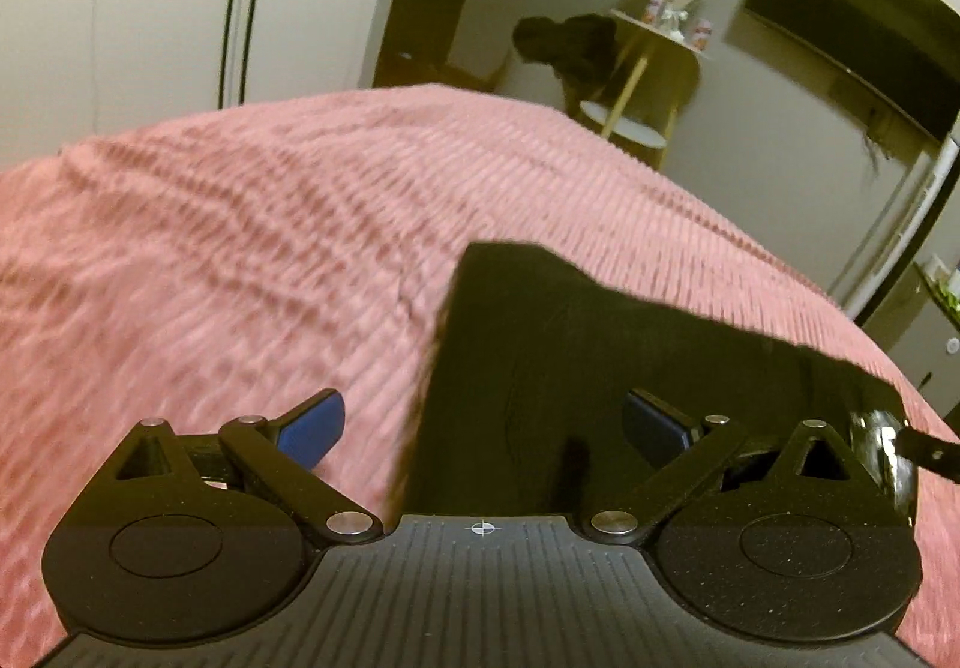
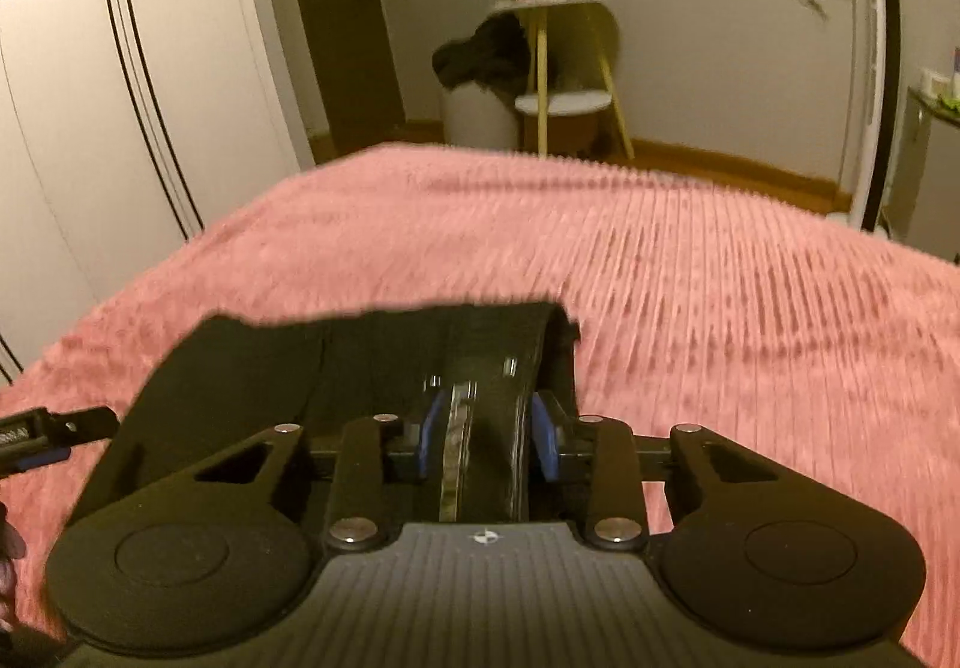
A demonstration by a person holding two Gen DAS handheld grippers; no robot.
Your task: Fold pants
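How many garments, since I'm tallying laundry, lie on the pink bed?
1: black pants, folded on the pink blanket near the cameras. Others may lie out of view.

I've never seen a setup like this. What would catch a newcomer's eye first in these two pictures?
First, the pink ribbed bedspread that fills the middle of both views. On it, near the cameras, lie the black pants, folded into a flat shape. The right tongs have their blue pads close against a glossy black part of the pants, while the left tongs stand wide open over the fabric's left edge.
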